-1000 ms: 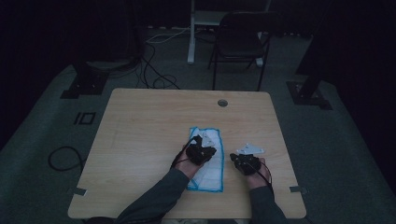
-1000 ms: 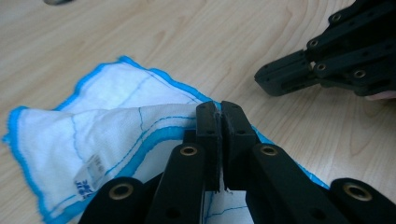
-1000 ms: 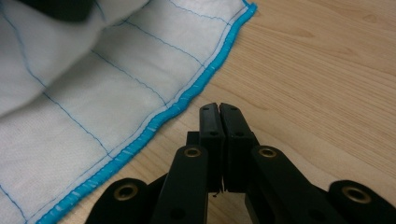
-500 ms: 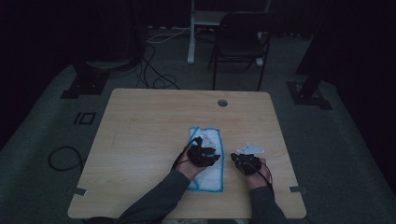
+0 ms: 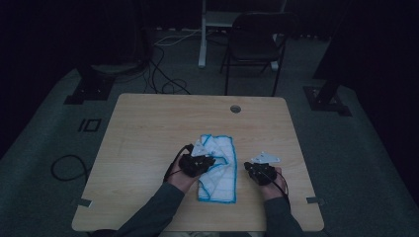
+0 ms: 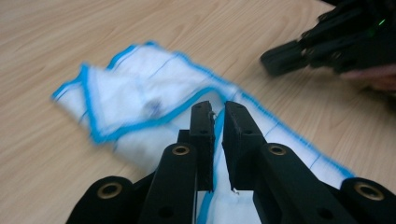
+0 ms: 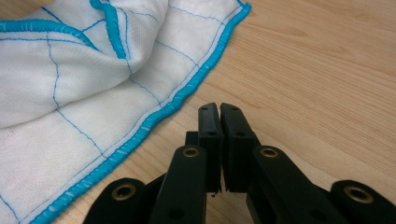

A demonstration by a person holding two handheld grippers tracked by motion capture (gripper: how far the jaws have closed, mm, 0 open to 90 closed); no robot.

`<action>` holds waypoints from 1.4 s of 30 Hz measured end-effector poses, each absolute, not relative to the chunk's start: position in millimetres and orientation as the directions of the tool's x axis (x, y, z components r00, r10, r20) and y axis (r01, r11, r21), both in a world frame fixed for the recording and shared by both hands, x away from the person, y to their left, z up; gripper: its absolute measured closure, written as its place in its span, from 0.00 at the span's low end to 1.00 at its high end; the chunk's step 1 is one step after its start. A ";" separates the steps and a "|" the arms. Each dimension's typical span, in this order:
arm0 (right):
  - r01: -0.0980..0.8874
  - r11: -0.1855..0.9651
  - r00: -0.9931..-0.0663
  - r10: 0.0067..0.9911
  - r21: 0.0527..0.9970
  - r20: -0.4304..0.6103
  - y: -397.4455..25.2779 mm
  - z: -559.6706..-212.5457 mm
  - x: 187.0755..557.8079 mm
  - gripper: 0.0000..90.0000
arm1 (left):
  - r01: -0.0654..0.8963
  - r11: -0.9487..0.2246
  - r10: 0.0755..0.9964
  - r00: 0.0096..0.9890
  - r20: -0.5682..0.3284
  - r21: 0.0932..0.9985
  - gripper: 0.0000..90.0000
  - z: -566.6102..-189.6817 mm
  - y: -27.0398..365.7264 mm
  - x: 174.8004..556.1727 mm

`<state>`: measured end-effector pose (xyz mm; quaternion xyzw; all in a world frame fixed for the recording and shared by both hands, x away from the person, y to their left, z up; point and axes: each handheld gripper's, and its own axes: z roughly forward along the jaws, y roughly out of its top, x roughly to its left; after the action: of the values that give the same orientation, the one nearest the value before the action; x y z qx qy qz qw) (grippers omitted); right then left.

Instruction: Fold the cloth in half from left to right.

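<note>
A white cloth (image 5: 222,180) with a bright blue hem lies lengthwise on the wooden table (image 5: 148,128); its far end is folded over and rumpled. My left gripper (image 5: 205,160) sits over the cloth's left side, shut on a blue-hemmed edge (image 6: 218,109), and folded cloth (image 6: 135,93) lies beyond its jaws. My right gripper (image 5: 251,169) rests just right of the cloth, off the fabric. Its jaws (image 7: 219,112) are shut with nothing between them over bare wood, and the cloth (image 7: 70,84) spreads to their left. The right gripper (image 6: 285,58) also shows in the left gripper view.
A round cable hole (image 5: 235,108) sits near the table's far edge. Beyond the table stand a dark folding chair (image 5: 257,44) and a stand base (image 5: 89,89). Cables (image 5: 163,74) lie on the floor. Bare wood stretches left of the cloth.
The cloth's far end has gone from flat to folded and rumpled as my left gripper shifted slightly with its edge. The right gripper has stayed put.
</note>
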<state>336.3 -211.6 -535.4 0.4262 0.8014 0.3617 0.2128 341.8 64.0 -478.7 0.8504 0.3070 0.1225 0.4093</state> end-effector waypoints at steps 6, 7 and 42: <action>0.526 0.380 -0.549 0.835 0.761 -0.038 -210.9 -535.4 335.9 0.97 | 0.477 -0.447 0.657 0.749 -0.084 0.756 0.87 -493.7 86.2 334.9; 0.526 0.380 -0.549 0.835 0.760 -0.038 -210.9 -535.5 336.0 0.97 | 0.484 -0.443 0.660 0.746 -0.091 0.755 0.85 -495.7 88.9 333.4; 0.518 0.384 -0.553 0.832 0.764 -0.042 -210.0 -535.0 334.9 0.97 | 0.404 -0.520 0.448 0.879 -0.162 0.752 0.92 -499.3 37.3 299.1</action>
<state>334.9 -210.0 -535.0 0.4204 0.8032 0.3627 0.2161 299.1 37.3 -499.3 0.8715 0.2444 0.0259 0.4244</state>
